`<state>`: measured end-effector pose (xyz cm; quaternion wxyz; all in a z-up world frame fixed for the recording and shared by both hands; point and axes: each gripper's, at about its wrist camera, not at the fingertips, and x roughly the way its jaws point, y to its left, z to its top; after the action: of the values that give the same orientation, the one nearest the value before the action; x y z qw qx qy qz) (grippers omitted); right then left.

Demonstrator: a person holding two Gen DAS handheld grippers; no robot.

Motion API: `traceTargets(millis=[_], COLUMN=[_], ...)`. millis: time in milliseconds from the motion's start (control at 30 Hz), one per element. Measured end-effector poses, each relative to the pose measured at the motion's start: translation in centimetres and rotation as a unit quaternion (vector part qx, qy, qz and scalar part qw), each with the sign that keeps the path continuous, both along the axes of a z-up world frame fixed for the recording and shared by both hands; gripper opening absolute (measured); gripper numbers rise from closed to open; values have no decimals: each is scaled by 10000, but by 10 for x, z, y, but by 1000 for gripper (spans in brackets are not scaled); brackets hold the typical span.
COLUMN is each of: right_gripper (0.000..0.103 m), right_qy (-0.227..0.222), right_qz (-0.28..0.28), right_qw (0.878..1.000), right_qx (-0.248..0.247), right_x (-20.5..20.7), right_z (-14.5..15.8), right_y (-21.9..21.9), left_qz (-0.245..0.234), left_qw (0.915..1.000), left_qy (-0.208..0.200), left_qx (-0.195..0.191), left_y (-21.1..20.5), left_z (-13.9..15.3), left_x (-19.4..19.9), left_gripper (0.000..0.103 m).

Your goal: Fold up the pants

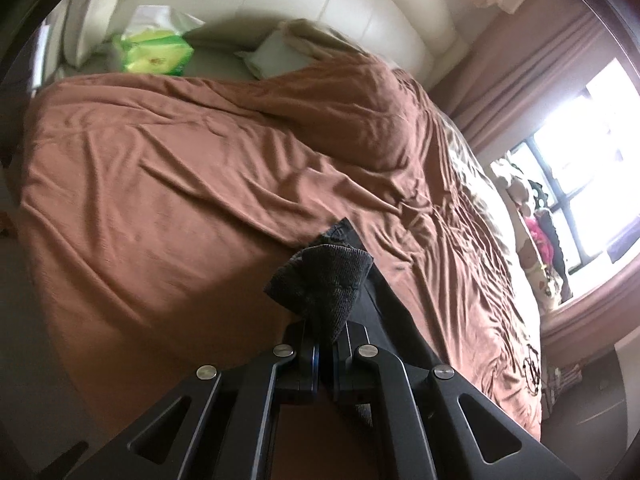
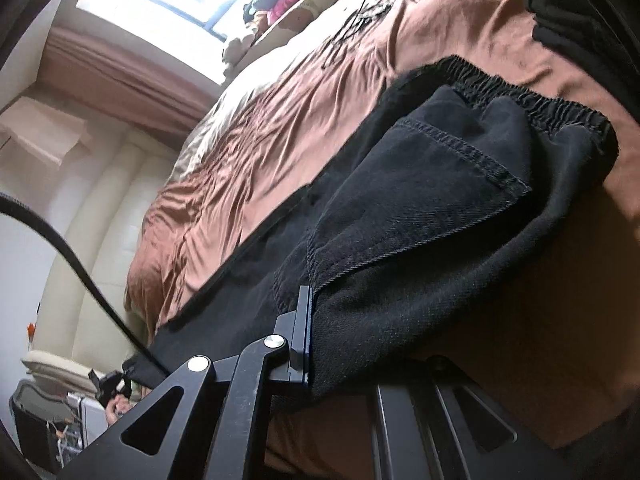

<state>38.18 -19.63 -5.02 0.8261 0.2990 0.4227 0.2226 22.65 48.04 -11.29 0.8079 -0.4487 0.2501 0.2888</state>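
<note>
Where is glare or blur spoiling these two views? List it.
Left wrist view: the window is blown out white at the right edge, and the green packet by the headboard is smeared. Right wrist view: the window again burns out at the top, while the black pants stay sharp enough to show stitching.

Bed with rumpled rust-brown blanket (image 1: 208,152) across most of it. Cream padded headboard (image 1: 320,12) behind. Green-and-yellow packet (image 1: 156,52) near the headboard, a pale pillow (image 1: 276,56) beside it. Mauve curtain (image 1: 520,72) beside a bright window (image 1: 580,160); stuffed toys (image 1: 532,216) along the sill. Thin black cord (image 2: 360,8) lies on the blanket's far part
</note>
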Motion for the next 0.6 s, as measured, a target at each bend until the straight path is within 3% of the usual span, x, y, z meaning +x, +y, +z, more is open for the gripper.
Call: traceTargets(millis=[267,300,367,400,433,600], right_gripper=[11,17,62,70,76,76], right_qy=[332,401,431,370,286,250], right_qz=[219,212,74,-60,-193,-526], right_qw=[9989,9987,9988,9991,9993,9983], right_qx=[-257,-241,-239,-181,-144,49], right_x=[1,1,-2,-5,-7,2], right_z=[-26,-32,-35,-35,-33,-33], right_y=[0,-4,-14,-22,-32,-74], left_qz=[41,47,98,104,111,162], left_qw=[9993,9991,9988,9987,9986,9976], left_qy=[336,372,417,413,418,624], left_qx=[-177,-214,-256,-285,-308,-268], left_y=[11,11,14,15,15,10], left_z=[-35,-41,-50,-52,-55,-62], left_x=[-4,-4,-7,-8,-9,-8], left_gripper=[4,4,4,4,4,4])
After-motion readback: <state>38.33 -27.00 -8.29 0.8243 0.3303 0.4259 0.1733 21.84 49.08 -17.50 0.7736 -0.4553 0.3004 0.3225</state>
